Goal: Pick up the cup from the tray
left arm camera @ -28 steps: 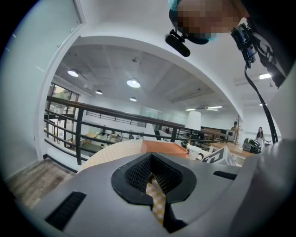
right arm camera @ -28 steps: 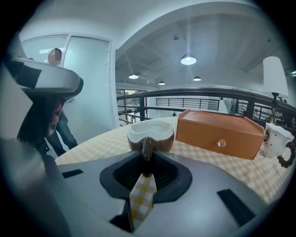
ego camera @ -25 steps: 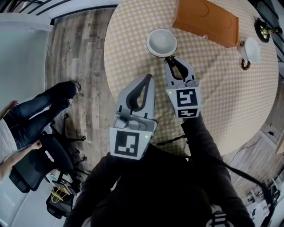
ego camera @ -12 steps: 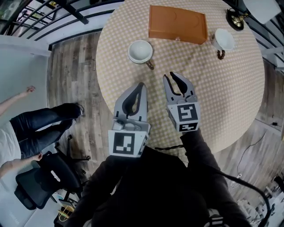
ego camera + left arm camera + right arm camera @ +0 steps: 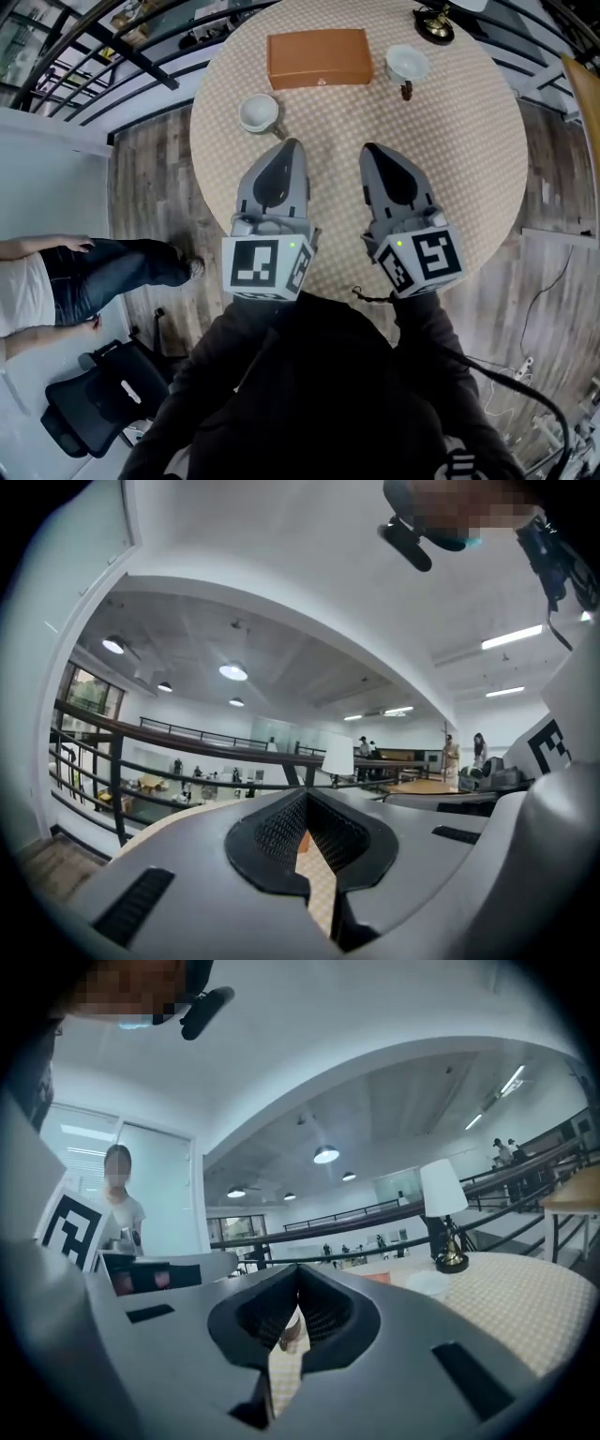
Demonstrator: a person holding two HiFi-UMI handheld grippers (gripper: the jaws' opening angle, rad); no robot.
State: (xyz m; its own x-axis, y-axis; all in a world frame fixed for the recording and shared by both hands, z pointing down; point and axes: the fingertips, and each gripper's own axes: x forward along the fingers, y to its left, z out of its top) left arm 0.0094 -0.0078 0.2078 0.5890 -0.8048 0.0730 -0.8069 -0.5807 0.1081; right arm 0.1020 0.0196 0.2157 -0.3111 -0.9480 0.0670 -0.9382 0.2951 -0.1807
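Jaws of the left gripper (image 5: 287,146) press together on nothing; the right gripper (image 5: 373,150) has just been closing its jaws, which now meet, empty too. Both hover level above the tabletop (image 5: 469,159). Farther off, one tray (image 5: 319,58) lies bare, with two cups off it — the left cup (image 5: 258,112) beside one end, the right cup (image 5: 406,64) beside the other, near one lamp (image 5: 433,21). By my judgement the pick is done — any further grasp calls for opening and reaching forward.

The left hand-held gripper (image 5: 286,148) and right hand-held gripper (image 5: 372,152) are grey tapered shells with black ribbed pads (image 5: 277,832). Each carries a white marker cube (image 5: 265,267) with black squares and a green light. Below the cubes are black sleeves (image 5: 220,366) and a thin black cable (image 5: 511,375).
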